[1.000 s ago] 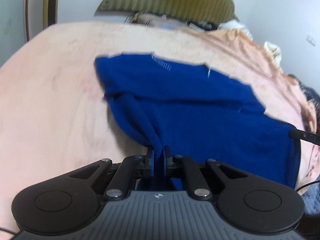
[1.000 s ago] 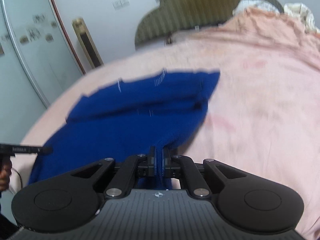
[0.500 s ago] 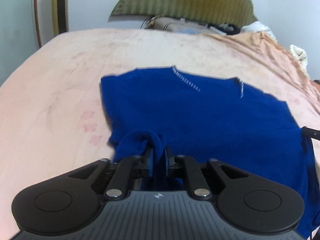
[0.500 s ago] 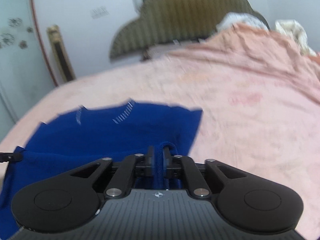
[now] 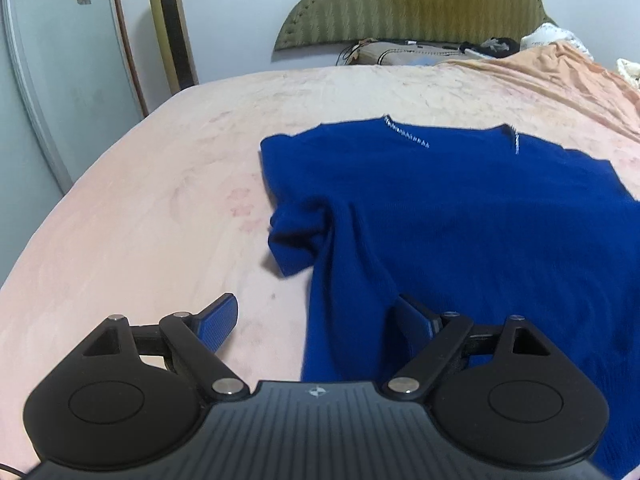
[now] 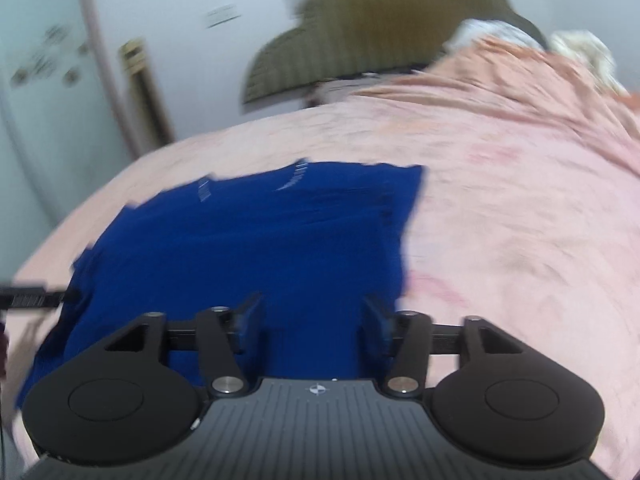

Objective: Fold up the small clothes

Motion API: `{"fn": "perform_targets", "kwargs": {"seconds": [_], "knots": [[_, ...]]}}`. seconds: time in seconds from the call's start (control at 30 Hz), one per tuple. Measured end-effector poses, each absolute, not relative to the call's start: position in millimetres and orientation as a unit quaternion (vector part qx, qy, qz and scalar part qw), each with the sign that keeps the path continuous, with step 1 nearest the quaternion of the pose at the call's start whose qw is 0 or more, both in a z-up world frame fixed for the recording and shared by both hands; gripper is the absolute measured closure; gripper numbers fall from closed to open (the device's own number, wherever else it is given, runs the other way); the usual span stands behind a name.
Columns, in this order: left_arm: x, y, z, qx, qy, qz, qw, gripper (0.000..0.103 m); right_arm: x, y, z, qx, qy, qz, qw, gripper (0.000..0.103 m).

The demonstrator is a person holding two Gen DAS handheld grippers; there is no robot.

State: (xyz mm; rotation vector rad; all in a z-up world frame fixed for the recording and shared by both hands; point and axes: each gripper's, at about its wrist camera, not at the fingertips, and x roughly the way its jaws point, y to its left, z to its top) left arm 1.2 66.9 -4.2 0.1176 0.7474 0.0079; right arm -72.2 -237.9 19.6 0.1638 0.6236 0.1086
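A royal blue knit top (image 5: 460, 216) lies spread on the pink bed cover (image 5: 140, 220), its neckline with silver trim (image 5: 406, 134) at the far side. A short sleeve is bunched near its left edge. My left gripper (image 5: 316, 316) is open and empty, hovering over the top's near left hem. In the right wrist view the same top (image 6: 256, 240) lies flat. My right gripper (image 6: 312, 320) is open and empty above the top's near right hem. A black fingertip of the left gripper (image 6: 36, 298) shows at the far left edge of that view.
A green padded headboard (image 5: 412, 4) stands at the far end of the bed. Bunched orange bedding (image 5: 560, 68) and clutter lie at the far right. A gold tower fan (image 5: 172, 28) and a glass sliding door (image 5: 52, 64) stand to the left.
Both grippers have opened and let go of the blue top's hem. The top has dropped and now lies spread flat on the bed.
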Motion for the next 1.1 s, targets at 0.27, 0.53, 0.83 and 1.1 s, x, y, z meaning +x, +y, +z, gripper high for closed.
{"fn": "perform_targets", "kwargs": {"seconds": [0.27, 0.53, 0.83, 1.1], "knots": [[-13, 58, -10, 0.071, 0.372, 0.015, 0.925, 0.017, -88, -199, -1, -0.08, 0.34, 0.022, 0.937, 0.019], [-30, 54, -12, 0.071, 0.377, 0.018, 0.923, 0.017, -109, -217, 9, 0.008, 0.316, 0.023, 0.949, 0.019], [-60, 86, -13, 0.004, 0.398, -0.013, 0.917, 0.017, -133, -238, 7, 0.059, 0.31, 0.012, 0.949, 0.019], [-83, 110, -19, -0.05, 0.396, -0.059, 0.915, 0.018, -150, -256, -9, 0.136, 0.33, 0.036, 0.934, 0.033]]}}
